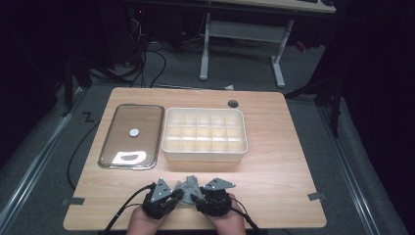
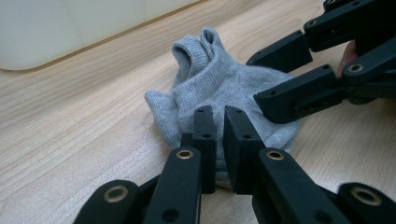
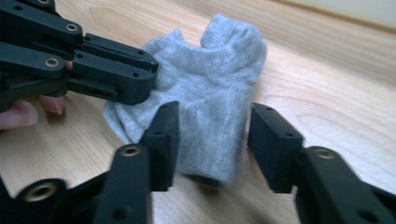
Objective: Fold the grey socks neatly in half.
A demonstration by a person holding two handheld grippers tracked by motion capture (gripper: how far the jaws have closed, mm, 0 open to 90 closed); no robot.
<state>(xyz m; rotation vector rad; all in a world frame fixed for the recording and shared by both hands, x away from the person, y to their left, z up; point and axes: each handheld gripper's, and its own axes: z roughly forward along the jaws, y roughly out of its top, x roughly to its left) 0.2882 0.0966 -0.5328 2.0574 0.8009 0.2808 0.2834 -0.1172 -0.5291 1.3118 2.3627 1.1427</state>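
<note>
1. High view: grey sock (image 1: 188,186) lies on the counter (image 1: 274,161), near the white divided box (image 1: 204,134).
2. Left gripper (image 2: 219,126) jaws are clamped on the sock's edge.
3. Right gripper (image 3: 212,135) jaws stand apart, straddling the sock.

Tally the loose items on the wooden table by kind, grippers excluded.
Crumpled grey knit sock: 1
White plastic box with a grid of compartments: 1
Clear rectangular lid with a metal rim: 1
Total: 3

Grey knitted sock (image 2: 219,84) on matt wood-grain table (image 2: 70,130)
</note>
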